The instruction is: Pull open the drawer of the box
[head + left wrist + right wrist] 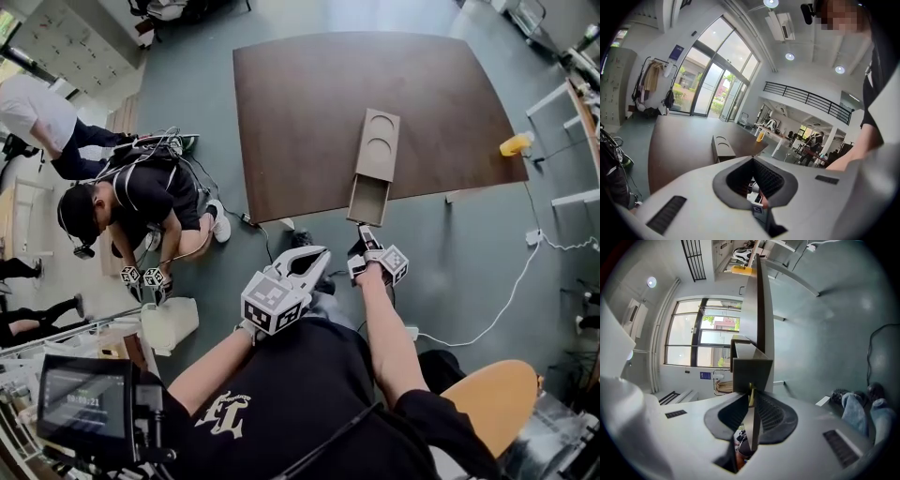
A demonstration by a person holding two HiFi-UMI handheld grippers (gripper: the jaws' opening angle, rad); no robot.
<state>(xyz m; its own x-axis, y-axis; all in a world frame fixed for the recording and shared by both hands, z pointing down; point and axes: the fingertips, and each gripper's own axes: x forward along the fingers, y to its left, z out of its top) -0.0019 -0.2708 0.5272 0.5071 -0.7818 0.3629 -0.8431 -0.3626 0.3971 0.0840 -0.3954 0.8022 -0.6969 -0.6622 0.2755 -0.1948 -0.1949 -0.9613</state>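
The drawer (367,200) is seen partly drawn out of the box (378,142) at the lower edge of the desk (281,112), right of centre; more travel is judged to remain. The box's long axis runs top to bottom, with the drawer opening downward. The jaws of the right gripper (365,236) are closed on the thin pull (750,394); those of the left gripper (315,262) are held together, empty.

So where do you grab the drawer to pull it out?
Grab the thin pull tab on the front of the drawer. Come straight at it from the near edge of the table, where the drawer sticks out of the box. The tab is a flat strip, so the jaws pinch its two flat sides. The right gripper is shut on it that way.
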